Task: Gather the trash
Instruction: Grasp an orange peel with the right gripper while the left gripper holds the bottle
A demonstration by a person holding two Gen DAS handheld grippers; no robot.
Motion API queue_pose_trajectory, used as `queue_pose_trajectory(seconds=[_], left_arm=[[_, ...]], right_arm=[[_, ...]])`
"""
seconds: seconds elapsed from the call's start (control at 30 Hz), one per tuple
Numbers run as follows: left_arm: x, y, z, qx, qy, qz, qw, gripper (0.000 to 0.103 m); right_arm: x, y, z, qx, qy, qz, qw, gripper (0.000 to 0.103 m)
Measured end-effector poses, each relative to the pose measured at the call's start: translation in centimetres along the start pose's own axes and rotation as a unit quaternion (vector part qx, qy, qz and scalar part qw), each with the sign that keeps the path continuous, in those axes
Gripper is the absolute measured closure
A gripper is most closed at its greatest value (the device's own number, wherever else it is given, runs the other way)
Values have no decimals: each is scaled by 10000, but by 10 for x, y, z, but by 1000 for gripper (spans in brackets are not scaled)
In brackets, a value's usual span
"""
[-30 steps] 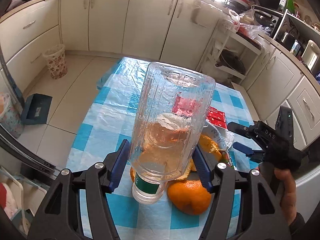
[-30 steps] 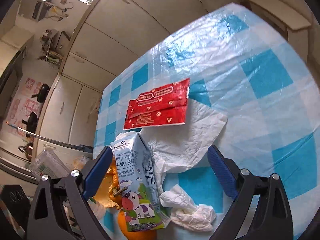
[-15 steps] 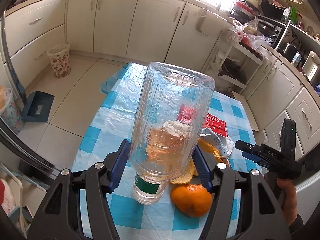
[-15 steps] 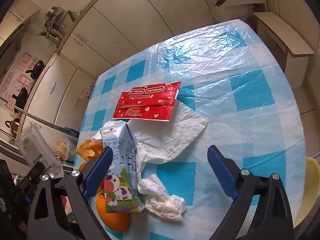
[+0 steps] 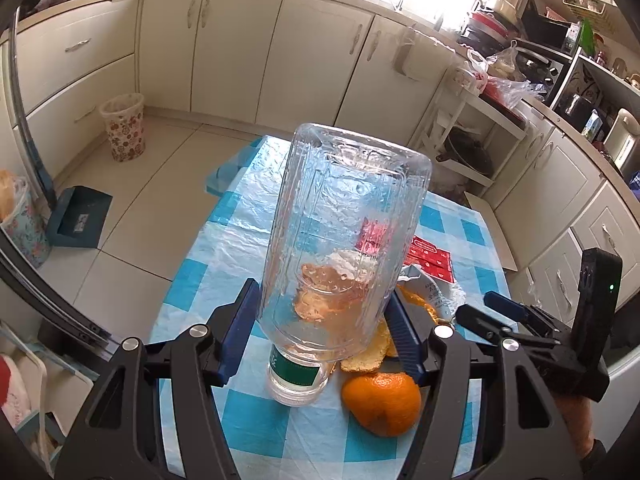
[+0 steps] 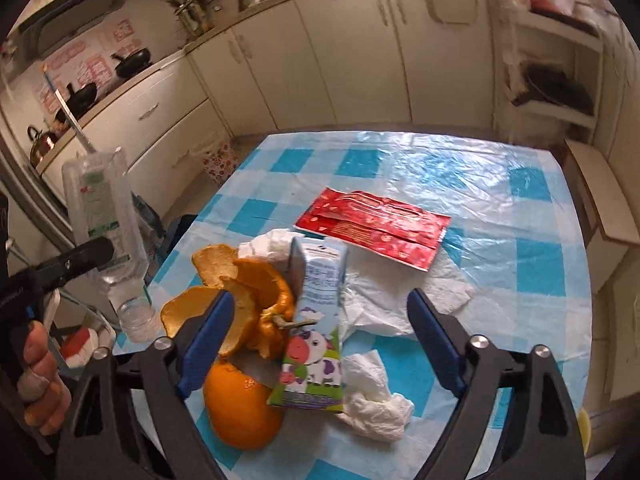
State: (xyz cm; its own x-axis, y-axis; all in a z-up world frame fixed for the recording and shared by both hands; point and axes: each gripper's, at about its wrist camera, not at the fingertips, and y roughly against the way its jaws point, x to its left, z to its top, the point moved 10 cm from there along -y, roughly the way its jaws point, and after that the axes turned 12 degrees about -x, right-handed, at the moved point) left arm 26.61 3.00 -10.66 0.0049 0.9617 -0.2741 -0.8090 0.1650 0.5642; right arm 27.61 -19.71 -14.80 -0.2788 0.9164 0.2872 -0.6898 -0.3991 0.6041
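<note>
Closing over the carton [image 6: 316,320], the right tongs [image 6: 320,336] are still clear of it; both pads should be centred on its sides. Left of it, the bottle [image 5: 344,240] is pinched inverted by the left tongs [image 5: 324,328], above the bench [image 5: 224,240].

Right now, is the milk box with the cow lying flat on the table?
No, the milk box stands upright on the checked table, between the orange peel and the white tissue.
</note>
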Motion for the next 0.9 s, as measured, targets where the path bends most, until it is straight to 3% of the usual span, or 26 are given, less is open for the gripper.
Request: queue_pose_trajectory(seconds=[0.13,0.2,0.3,0.53,0.57,0.6,0.63,0.8,0.87,0.9], left_arm=[[4,4,1,-31,58,7,10000,44],[8,5,3,-38,100,11,9999,44],[9,8,4,-50,124,0,9999,44],[10,13,7,-88,162,-2,9998,44],[10,13,8,-94,169,-10,9998,44],[10,14,8,-103,169,-18,9998,44],[9,15,8,-116,160,-22,9998,44],[7,17,7,-120,144,-26,9998,44],[8,16,7,-106,174,-28,9998,44],[9,16,7,-101,183,-24,9998,44]], right_arm=[[19,-19,-14,169,937,-375,9947,40],[24,-27,-20,206,1272,-531,9902,53],[27,-32,-19,151,1602,-693,9845,59],[26,-23,-14,65,1901,-832,9782,77],[25,-19,-11,13,1805,-781,9805,82],[26,-14,-7,-36,1678,-698,9833,96],[26,-9,-4,-82,1570,-662,9853,101],[25,7,10,-302,1355,-561,9887,102],[36,5,3,-132,1296,-189,9913,102],[43,2,-3,2,1283,-34,9917,96]])
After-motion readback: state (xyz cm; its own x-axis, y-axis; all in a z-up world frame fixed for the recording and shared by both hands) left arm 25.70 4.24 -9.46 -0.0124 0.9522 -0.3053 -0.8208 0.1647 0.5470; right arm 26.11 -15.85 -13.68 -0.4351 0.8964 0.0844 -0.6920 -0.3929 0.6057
